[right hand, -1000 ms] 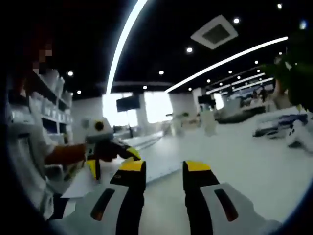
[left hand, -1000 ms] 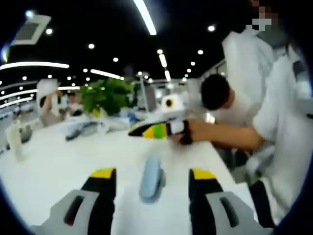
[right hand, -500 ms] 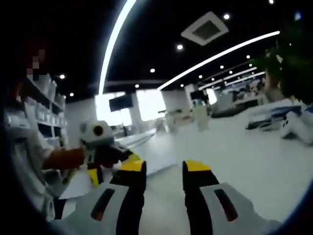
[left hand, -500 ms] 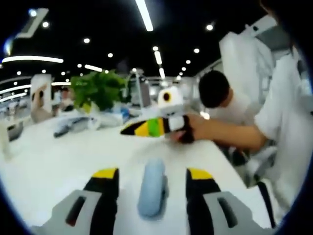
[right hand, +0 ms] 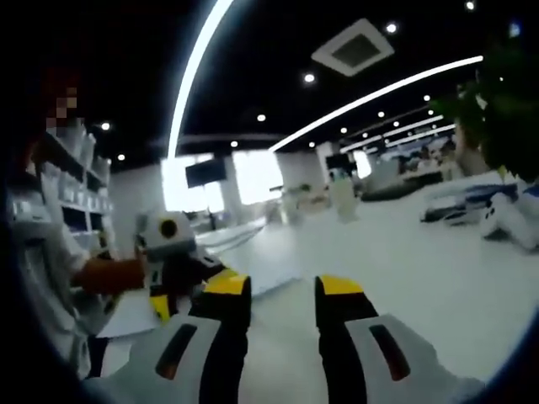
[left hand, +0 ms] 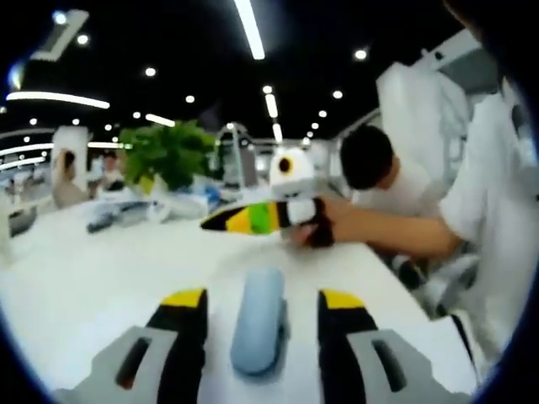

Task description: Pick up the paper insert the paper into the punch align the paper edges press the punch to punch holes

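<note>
A big open-plan office, lit from a dark ceiling.

Long light strips point(left hand: 251, 29) and round spot lamps run across the black ceiling, with an air vent point(right hand: 352, 47) set into it. A broad white table point(left hand: 93, 278) stretches away, a leafy potted plant point(left hand: 168, 156) at its far end. A wall screen point(right hand: 206, 172) hangs beside bright windows, and shelving point(right hand: 80, 181) stands along one side.

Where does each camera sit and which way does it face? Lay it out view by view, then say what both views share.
Left gripper view: rides the left gripper, looks along the white table over the blue punch; the right gripper, hand and sleeve show.
Right gripper view: rides the right gripper, looks across the table; paper lies left.
Shared: table, green plant.
</note>
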A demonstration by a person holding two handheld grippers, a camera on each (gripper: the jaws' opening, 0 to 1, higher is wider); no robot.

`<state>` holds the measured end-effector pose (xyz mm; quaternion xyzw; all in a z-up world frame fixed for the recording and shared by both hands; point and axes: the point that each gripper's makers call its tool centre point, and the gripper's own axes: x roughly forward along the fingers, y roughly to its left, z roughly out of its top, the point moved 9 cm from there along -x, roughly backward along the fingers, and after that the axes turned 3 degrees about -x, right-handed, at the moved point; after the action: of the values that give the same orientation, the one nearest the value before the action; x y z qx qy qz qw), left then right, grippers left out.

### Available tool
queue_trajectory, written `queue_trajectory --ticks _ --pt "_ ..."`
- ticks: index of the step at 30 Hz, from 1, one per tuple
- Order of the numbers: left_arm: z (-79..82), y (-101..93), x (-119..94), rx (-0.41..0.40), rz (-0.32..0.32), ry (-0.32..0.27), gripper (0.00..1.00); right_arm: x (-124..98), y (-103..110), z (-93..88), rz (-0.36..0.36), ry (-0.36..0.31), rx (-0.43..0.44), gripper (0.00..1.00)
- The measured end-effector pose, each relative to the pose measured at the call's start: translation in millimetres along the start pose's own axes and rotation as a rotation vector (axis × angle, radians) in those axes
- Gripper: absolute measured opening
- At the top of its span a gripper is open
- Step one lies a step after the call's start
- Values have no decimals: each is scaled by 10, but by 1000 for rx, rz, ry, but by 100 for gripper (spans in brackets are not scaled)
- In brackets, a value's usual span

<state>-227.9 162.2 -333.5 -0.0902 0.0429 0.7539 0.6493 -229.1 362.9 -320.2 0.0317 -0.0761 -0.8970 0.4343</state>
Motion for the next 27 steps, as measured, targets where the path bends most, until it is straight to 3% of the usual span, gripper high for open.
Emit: queue_trajectory --ticks 9,27 --pt "-35 -105 -10 22 -5 27 43 5 15 -13 6 9 4 33" --pt "-54 -115 11 41 7 46 30 8 11 -37 8 40 8 31"
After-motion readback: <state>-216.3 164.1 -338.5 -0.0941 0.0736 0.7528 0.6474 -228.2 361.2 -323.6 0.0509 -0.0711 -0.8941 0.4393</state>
